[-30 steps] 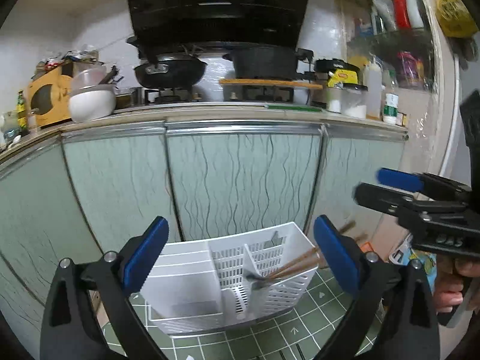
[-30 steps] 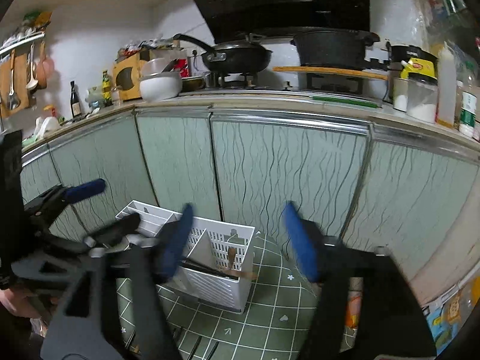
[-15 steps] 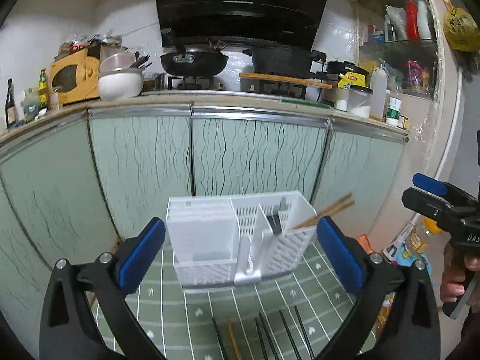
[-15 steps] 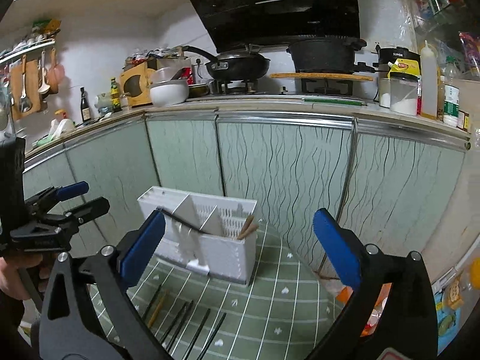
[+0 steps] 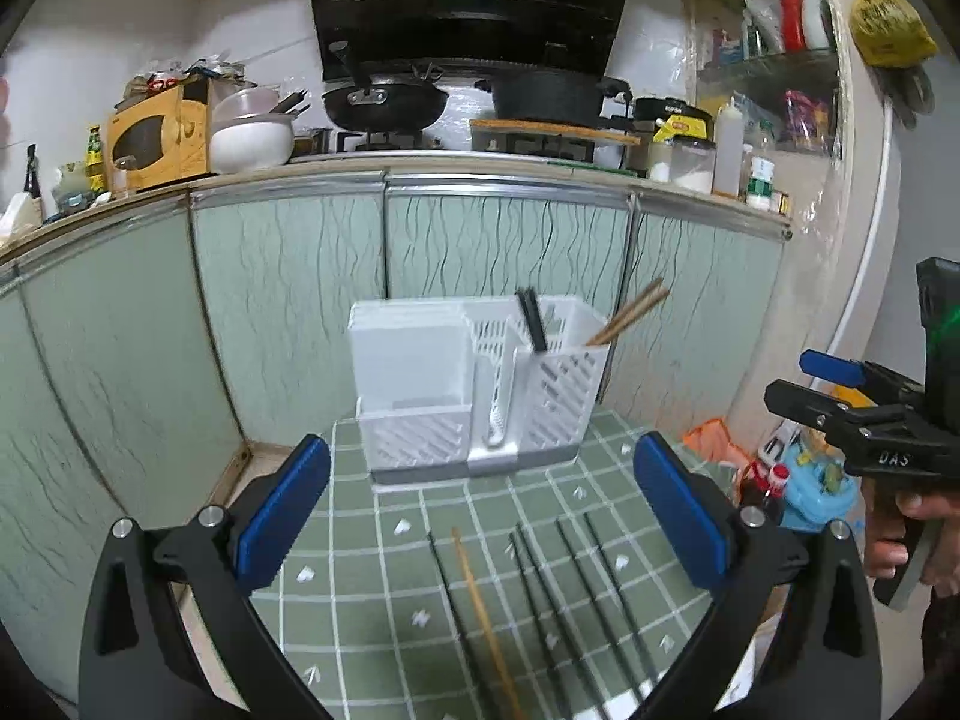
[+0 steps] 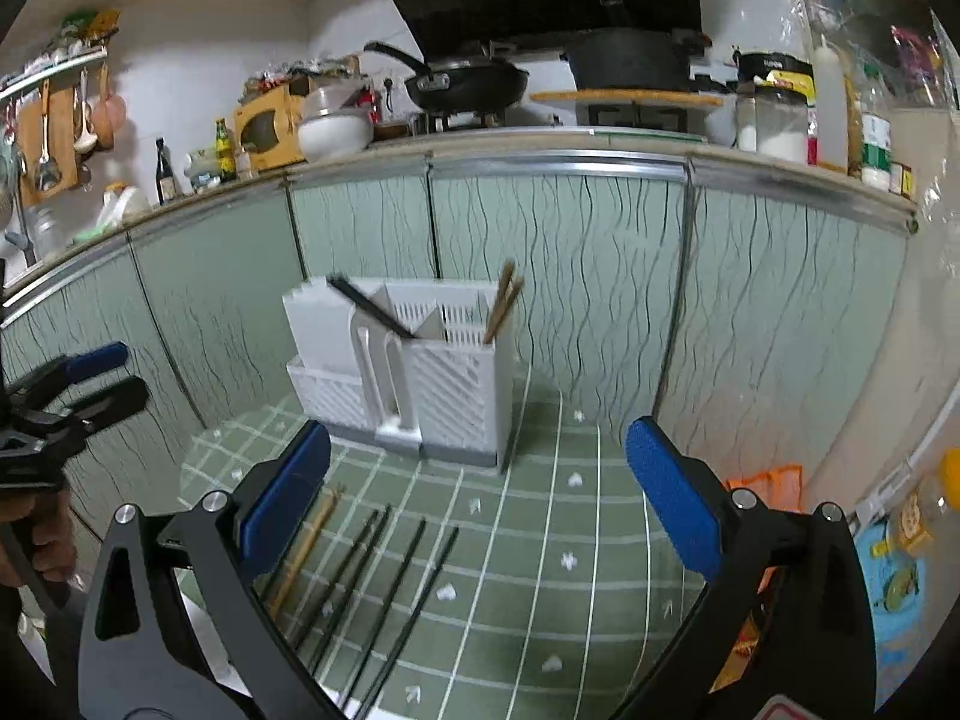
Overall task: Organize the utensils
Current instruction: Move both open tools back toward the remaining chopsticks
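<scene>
A white slotted utensil holder (image 5: 474,384) stands upright on a green checked mat (image 5: 384,588), also in the right wrist view (image 6: 414,366). It holds a pair of black chopsticks (image 5: 531,319) and a pair of wooden chopsticks (image 5: 630,311). Several black chopsticks (image 5: 570,594) and one wooden chopstick (image 5: 486,618) lie loose on the mat in front, also in the right wrist view (image 6: 384,588). My left gripper (image 5: 480,510) is open and empty, behind the loose chopsticks. My right gripper (image 6: 474,492) is open and empty, to the right.
Green cabinet doors (image 5: 288,300) rise right behind the mat. A counter above carries a wok (image 5: 384,102), a pot (image 5: 546,96), a bowl (image 5: 252,141) and jars. Colourful bags and packets (image 5: 804,480) lie beyond the mat's right edge.
Both grippers have pulled back and away from the holder. The holder now stands upright farther off, and the loose chopsticks on the mat have come into view.
</scene>
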A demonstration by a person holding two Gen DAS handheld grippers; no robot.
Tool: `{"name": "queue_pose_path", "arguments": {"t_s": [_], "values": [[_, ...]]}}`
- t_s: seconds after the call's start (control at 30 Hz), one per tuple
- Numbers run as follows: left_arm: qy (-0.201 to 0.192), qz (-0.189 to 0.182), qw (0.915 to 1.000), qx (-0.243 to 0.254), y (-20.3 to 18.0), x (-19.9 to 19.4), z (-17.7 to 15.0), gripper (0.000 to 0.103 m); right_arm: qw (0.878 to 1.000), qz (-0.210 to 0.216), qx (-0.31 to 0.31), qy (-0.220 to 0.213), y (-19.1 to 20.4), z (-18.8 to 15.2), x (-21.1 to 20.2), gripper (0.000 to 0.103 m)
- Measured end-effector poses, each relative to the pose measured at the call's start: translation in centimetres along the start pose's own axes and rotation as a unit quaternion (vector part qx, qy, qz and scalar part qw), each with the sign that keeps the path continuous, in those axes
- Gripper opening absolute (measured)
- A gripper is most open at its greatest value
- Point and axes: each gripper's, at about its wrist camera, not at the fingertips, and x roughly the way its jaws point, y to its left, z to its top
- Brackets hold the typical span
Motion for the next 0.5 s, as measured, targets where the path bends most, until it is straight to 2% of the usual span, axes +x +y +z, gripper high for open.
{"name": "queue_pose_path", "arguments": {"t_s": [0.17, 0.37, 0.5], "values": [[0.006, 0.007, 0.9999, -0.011, 1.3, -1.0, -2.7, 0.098, 1.000, -0.001, -0.004, 0.016, 0.6, -2.4, -0.2, 0.095], [0.004, 0.013, 0.9997, -0.022, 2.5, -1.6, -5.7, 0.098, 1.000, -0.012, -0.022, 0.012, 1.8, -4.4, -1.4, 0.095], [0.002, 0.032, 0.9994, -0.015, 2.9, -1.6, -8.0, 0.098, 0.999, -0.025, -0.040, 0.013, 2.7, -5.9, -1.8, 0.095]]}}
